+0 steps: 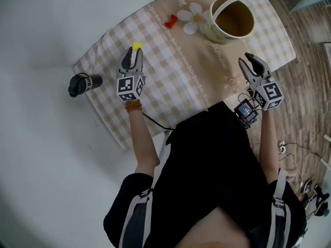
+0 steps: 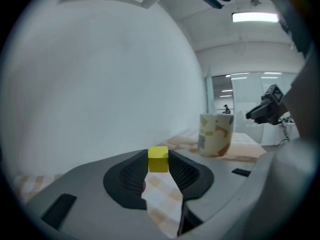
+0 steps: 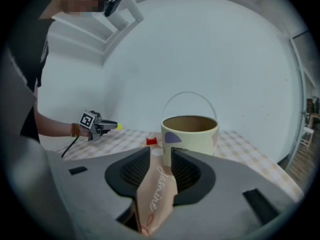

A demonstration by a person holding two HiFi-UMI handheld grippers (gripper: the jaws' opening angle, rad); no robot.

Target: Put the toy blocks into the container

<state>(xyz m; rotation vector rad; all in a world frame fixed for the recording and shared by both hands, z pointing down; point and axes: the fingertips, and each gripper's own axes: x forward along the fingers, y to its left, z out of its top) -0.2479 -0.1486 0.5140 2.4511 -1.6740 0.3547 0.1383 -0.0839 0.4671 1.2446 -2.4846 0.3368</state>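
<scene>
Yellow block (image 2: 158,159), clamped just at the left gripper's (image 1: 135,52) tips, could twist free before reaching the container (image 1: 213,29) ahead to its right. Right gripper (image 3: 161,156), jaws apart and empty, faces that container.

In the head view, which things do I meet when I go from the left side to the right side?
The black bottle → left hand-held gripper shut on the yellow block → red block → container → right hand-held gripper.
</scene>
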